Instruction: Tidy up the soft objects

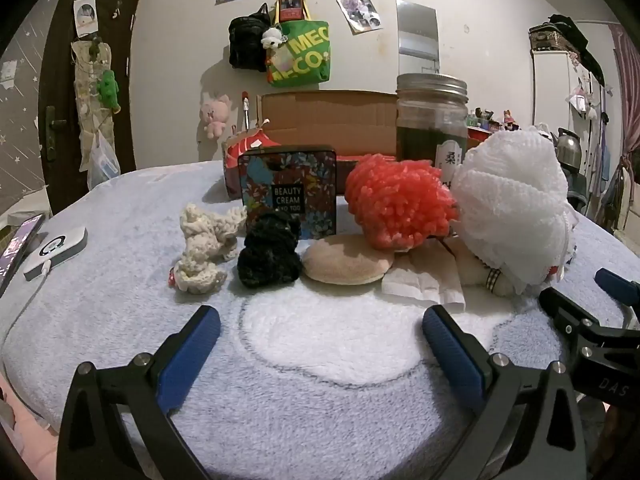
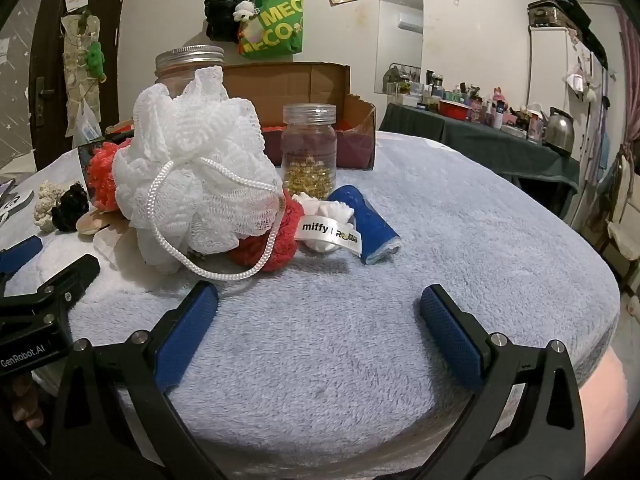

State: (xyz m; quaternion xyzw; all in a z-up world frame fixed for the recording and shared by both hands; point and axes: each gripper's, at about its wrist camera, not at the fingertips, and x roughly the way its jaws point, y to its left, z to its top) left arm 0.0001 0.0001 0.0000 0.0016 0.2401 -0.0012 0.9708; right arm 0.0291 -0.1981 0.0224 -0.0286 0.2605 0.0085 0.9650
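Hovering wide open, both claws face white mesh pouf point(image 2: 192, 168) on blanket point(image 2: 360, 320)

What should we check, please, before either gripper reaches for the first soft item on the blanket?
1. Left gripper open, nothing between its fingers: ok.
2. Right gripper open, nothing held: ok.
3. Black knitted piece lies free of the cream knitted piece: ok.
4. White mesh sponge free to lift: not ok, it rests against the red knitted item.
5. Cardboard box has room inside: cannot tell.
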